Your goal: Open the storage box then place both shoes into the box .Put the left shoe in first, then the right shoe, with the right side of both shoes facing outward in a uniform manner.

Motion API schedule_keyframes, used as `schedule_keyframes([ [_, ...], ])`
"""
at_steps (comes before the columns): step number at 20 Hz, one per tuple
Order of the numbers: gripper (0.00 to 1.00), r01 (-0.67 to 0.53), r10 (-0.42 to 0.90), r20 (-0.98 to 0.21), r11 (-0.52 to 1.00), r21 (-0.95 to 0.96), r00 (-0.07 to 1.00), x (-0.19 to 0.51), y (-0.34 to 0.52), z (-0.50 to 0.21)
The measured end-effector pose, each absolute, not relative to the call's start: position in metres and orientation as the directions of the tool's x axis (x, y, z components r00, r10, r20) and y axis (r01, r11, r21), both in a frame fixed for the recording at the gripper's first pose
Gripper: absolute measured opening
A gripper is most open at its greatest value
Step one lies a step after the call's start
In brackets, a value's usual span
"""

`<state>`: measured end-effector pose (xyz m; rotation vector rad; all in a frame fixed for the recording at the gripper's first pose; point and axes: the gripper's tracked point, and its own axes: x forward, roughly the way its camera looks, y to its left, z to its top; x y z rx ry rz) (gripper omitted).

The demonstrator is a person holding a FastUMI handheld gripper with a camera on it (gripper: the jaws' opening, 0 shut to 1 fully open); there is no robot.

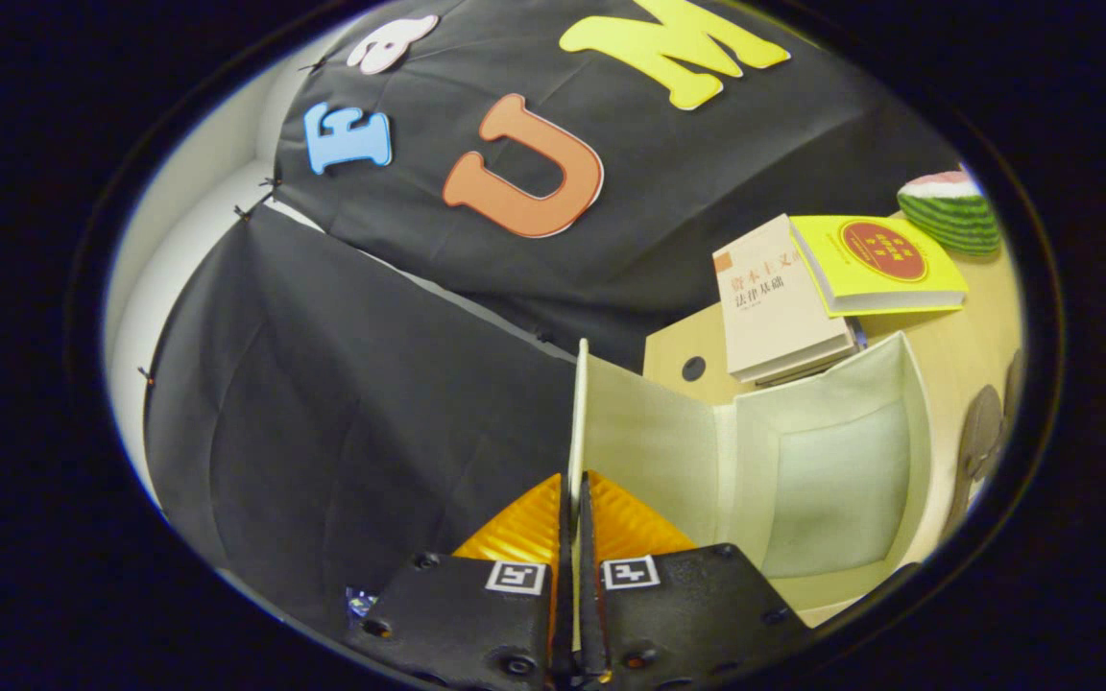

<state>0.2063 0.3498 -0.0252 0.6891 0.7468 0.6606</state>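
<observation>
Ribbed orange fingers (572, 518) pinch the storage box's thin pale lid (580, 422).

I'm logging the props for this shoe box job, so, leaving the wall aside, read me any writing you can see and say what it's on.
White book: "法律基础"; the line above starts "资本主义", and its end is unclear.
Yellow book: the writing in the red circle is too small to read.
Gripper, shut on the box flap: two square black-and-white markers, no words.
</observation>
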Motion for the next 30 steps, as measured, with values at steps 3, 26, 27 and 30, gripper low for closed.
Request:
schedule_keyframes([
  [3,0.33,-0.337,0.724,-0.415,0.648,0.683,0.551,0.198,0.365,-0.029],
  [26,1.0,-0.217,0.2,-0.594,0.975,0.044,0.779,0.163,0.087,-0.1],
  [27,1.0,-0.194,0.168,-0.599,0.981,0.021,0.783,0.165,0.071,-0.108],
  [30,1.0,-0.169,0.121,-0.643,0.985,-0.013,0.756,0.164,0.039,-0.138],
])
